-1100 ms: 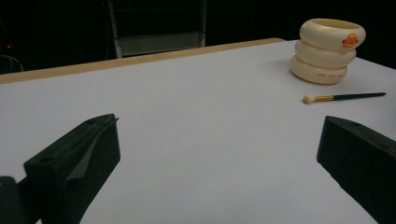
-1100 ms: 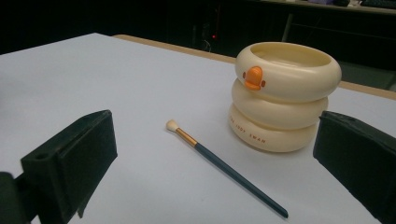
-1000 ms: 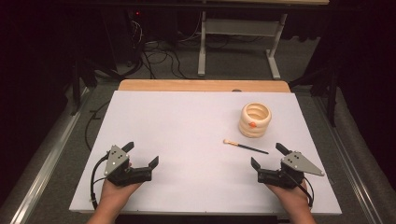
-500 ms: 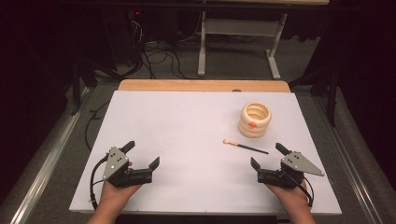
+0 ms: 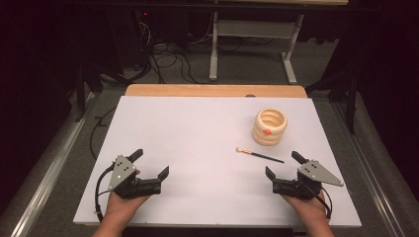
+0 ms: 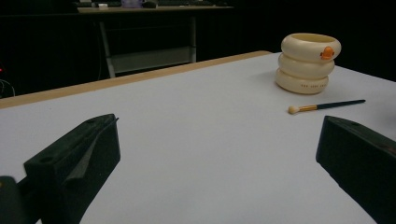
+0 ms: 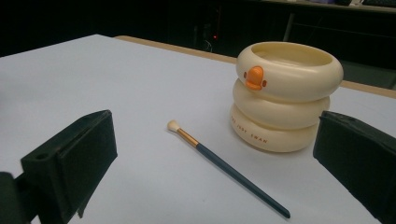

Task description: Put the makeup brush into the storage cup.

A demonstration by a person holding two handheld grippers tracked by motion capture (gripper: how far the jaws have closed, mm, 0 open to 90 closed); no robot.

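High view shows our left claw and right claw resting low on the white counter, both spread wide and holding nothing; the brush lies flat just at 11 o'clock of the right claw, with the cream duck-faced holder just beyond at 12; we should bring the right claw over the dark handle, straddle it crosswise near mid-length, and close gently so it does not roll.
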